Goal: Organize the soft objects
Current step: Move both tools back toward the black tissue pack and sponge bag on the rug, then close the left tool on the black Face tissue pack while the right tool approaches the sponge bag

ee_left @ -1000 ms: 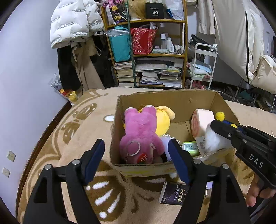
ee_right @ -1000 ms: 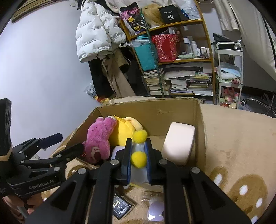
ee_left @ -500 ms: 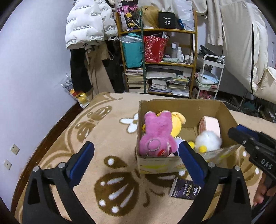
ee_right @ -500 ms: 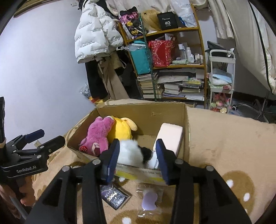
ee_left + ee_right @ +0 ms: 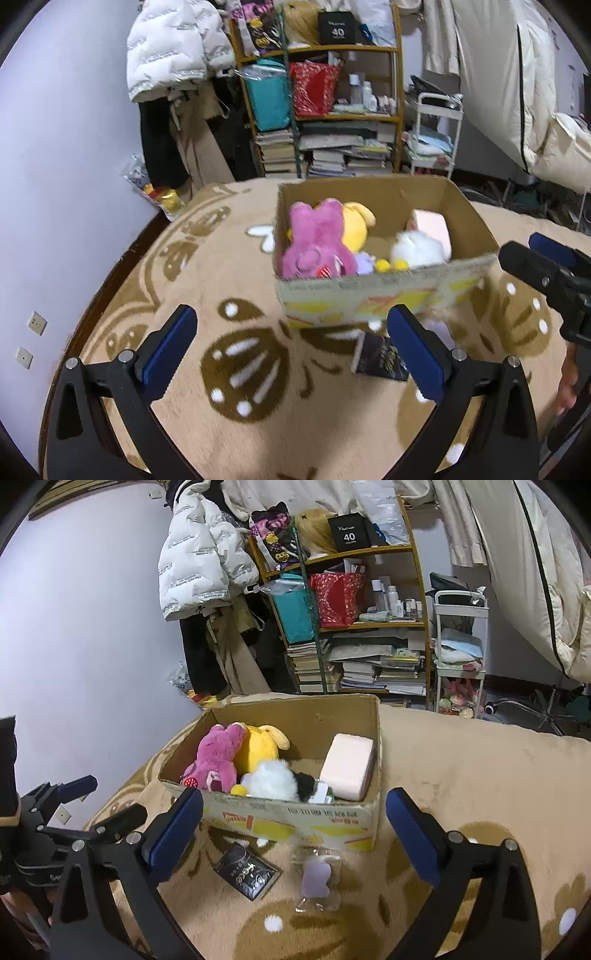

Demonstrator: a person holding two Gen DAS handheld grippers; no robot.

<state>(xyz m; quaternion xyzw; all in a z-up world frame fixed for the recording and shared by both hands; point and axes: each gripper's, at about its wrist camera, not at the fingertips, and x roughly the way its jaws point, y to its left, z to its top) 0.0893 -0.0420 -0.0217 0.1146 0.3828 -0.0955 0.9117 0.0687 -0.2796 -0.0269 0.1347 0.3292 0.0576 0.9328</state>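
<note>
An open cardboard box (image 5: 369, 295) (image 5: 295, 821) stands on the tan rug. It holds a pink plush (image 5: 314, 240) (image 5: 216, 757), a yellow plush (image 5: 356, 227) (image 5: 260, 744), a white plush with yellow feet (image 5: 417, 249) (image 5: 275, 779) and a pale pink cushion block (image 5: 430, 225) (image 5: 347, 766). My left gripper (image 5: 291, 332) hangs over the rug short of the box's near left corner; its jaws are opening with nothing between them. My right gripper (image 5: 295, 812) is in front of the box's near wall, its jaws opening too, and also holds nothing.
A black packet (image 5: 380, 358) (image 5: 247, 871) and a clear packet with a purple item (image 5: 316, 877) lie on the rug just before the box. Behind stand a crowded shelf (image 5: 351, 620), a white cart (image 5: 458, 646) and hanging coats (image 5: 199, 561). A wall runs along the left.
The right gripper let go of the white plush, which now lies in the box. Both grippers opened wide and drew back and up from the box.
</note>
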